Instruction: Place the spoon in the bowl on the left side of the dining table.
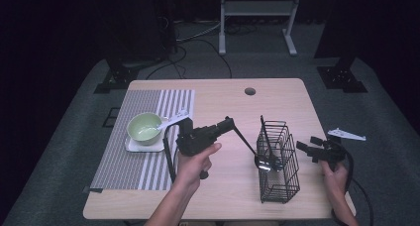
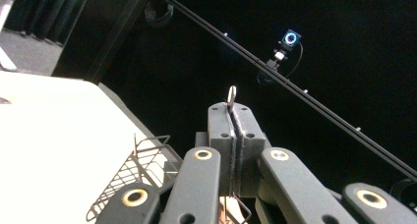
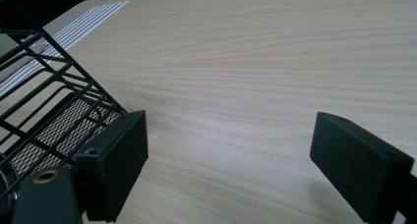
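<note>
Your left forearm enters from the bottom edge, angled up and right, and your left hand [image 1: 194,162] is wrapped around the grip. The left gripper [image 1: 228,122] points up and right, toward the far right of the table. Its jaws are clamped flat on the thin metal handle of a ladle [image 1: 247,141]; in the left gripper view the handle's looped end [image 2: 231,94] pokes out just above the closed pads.

The ladle slants down to the right from the jaws, and its bowl [image 1: 262,162] sits against the near left side of the black wire basket [image 1: 277,159]. Whether the bowl is inside the wires or just touching them, you cannot tell.

Your right hand [image 1: 336,175] sits low at the table's right edge. The right gripper [image 1: 306,144] is aimed left at the basket, jaws spread wide, holding nothing, one pad near the basket's mesh [image 3: 54,123].

Farther left, a green bowl [image 1: 145,127] sits on a white square plate [image 1: 143,145] on the striped placemat [image 1: 143,137], a white spoon [image 1: 173,120] resting in it.
</note>
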{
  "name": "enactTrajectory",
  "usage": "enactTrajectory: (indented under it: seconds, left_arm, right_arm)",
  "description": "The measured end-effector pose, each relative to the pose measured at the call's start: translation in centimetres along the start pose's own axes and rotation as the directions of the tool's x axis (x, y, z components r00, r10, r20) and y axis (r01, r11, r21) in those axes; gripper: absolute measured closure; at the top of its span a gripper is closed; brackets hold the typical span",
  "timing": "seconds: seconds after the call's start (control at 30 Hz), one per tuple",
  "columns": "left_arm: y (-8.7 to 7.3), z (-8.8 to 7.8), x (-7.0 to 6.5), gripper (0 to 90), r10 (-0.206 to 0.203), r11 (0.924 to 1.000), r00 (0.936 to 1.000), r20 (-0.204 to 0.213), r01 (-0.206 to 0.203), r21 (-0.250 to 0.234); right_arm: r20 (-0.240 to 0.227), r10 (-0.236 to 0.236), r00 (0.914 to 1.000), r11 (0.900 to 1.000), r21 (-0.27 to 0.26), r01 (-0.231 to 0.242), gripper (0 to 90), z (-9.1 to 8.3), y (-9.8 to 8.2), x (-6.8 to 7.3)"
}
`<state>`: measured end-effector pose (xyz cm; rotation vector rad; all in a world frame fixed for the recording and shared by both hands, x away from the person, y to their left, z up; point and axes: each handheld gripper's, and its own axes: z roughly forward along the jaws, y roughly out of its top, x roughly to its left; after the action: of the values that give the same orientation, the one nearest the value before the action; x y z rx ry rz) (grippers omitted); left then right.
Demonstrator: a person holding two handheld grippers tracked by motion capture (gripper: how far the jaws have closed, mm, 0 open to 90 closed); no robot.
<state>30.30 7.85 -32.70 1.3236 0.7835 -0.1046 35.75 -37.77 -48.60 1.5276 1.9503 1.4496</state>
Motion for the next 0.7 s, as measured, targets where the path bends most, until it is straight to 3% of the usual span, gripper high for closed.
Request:
enactTrajectory:
  seconds: [0.7]
  left_arm:
    - [-0.2, -3.1, 2.1, 89.2, -0.023, 0.9987, 0.9965, -0.081, 0.019, -0.047]
  right_arm:
    - [0.004, -0.001, 1.0, 1.0, 0.004, 0.001, 13.4, 0.1, 0.0, 0.0]
